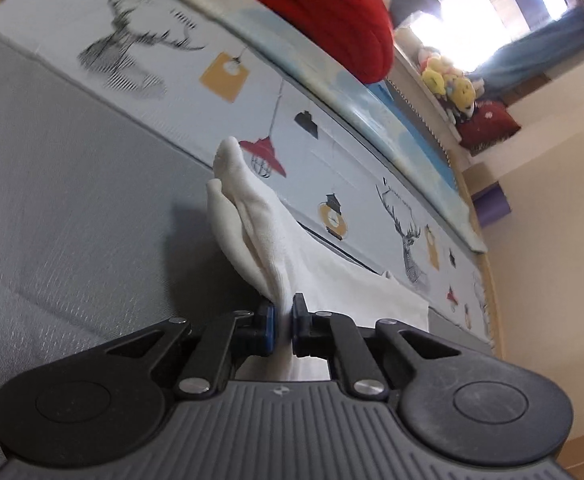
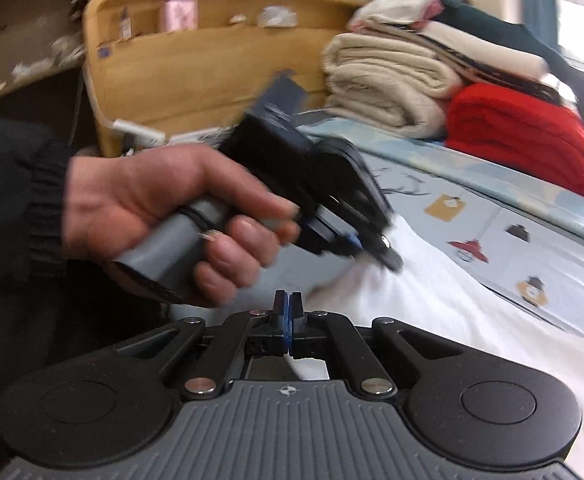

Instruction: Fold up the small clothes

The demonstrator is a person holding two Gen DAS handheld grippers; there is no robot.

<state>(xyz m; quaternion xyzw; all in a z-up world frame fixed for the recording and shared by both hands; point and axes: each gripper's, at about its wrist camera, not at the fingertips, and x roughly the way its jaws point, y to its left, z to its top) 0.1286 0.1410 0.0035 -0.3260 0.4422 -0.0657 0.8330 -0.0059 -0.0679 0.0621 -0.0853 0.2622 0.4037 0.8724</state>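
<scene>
A small white garment [image 1: 260,220] lies on the bed. My left gripper [image 1: 283,314] is shut on a bunched fold of it, and the cloth rises in a peak beyond the pads. In the right wrist view the same white garment [image 2: 432,304] spreads over the patterned sheet, and the left gripper [image 2: 366,246], held in a hand, pinches it near its left edge. My right gripper [image 2: 288,306] has its blue pads pressed together just above the garment's near edge; I cannot see any cloth between them.
The bed has a pale sheet with deer and lantern prints [image 1: 228,76] and a grey cover [image 1: 52,184]. Folded red [image 2: 524,136] and beige [image 2: 388,88] blankets are stacked at the bed's far side. A wooden headboard shelf [image 2: 196,60] stands behind.
</scene>
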